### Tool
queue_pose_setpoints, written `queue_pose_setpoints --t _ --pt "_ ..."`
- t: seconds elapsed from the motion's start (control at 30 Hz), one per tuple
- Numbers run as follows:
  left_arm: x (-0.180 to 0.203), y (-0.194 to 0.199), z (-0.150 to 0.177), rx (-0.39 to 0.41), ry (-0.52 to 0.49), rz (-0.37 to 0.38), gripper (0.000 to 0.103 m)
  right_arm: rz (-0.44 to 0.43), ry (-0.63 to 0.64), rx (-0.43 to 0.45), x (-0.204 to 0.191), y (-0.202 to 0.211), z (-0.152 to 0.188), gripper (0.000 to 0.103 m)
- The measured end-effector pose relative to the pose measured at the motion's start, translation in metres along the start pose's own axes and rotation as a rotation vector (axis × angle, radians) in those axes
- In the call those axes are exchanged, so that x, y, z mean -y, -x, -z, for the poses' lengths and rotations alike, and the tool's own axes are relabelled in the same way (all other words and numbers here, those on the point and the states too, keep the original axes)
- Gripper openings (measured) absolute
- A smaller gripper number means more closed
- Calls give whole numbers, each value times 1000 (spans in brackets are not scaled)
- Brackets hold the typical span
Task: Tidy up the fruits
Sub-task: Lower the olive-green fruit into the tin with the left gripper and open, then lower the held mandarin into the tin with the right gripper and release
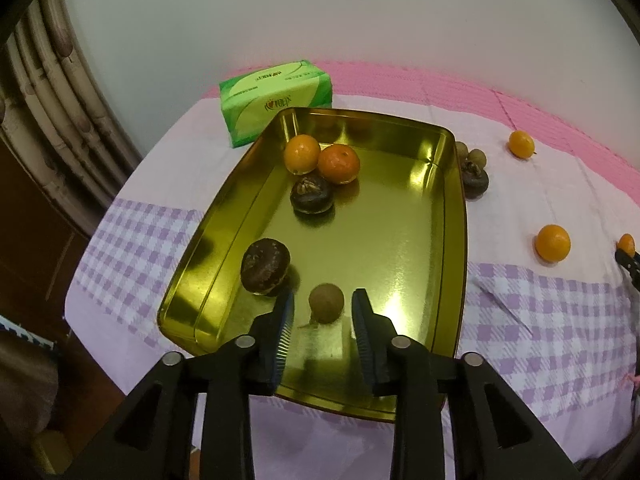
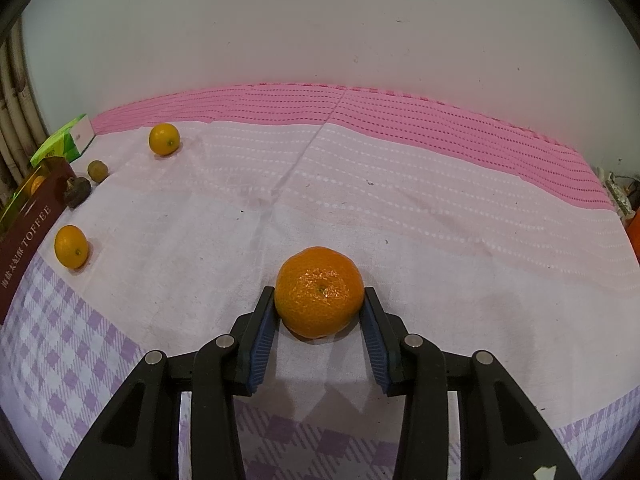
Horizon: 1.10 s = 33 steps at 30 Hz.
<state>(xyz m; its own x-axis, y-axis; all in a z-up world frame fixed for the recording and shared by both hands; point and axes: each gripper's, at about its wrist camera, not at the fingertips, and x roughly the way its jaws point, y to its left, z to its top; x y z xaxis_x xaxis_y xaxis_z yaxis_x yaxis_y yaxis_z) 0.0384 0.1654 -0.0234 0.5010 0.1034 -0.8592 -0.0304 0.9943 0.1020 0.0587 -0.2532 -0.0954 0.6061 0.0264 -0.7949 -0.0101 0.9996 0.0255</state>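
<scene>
My left claw stood wide over the gold tray, a small brown fruit loose between its pads. My right claw was closed on a tangerine resting on the pink-and-lilac checked cloth. A green tissue pack lay at the tray's eleven o'clock, below a plain pale wall.

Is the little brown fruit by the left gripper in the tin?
In. The little brown fruit sits on the gold tin floor, between the open left gripper fingers.
</scene>
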Motion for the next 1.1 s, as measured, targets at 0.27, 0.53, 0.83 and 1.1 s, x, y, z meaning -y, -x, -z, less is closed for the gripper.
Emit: queue_pose_setpoints --t 0.27,0.53,0.83,1.1 --pt "2 7 -2 25 -19 -27 39 -50 -16 -5 -12 12 1 38" --pt "-6 11 -5 34 9 -40 47 -162 13 24 -58 38 -13 38" --pt "-55 23 -14 58 179 -147 61 -339 179 76 -161 76 -48 38" --pt "-102 30 -15 78 313 -262 62 -482 353 73 -264 82 -69 38"
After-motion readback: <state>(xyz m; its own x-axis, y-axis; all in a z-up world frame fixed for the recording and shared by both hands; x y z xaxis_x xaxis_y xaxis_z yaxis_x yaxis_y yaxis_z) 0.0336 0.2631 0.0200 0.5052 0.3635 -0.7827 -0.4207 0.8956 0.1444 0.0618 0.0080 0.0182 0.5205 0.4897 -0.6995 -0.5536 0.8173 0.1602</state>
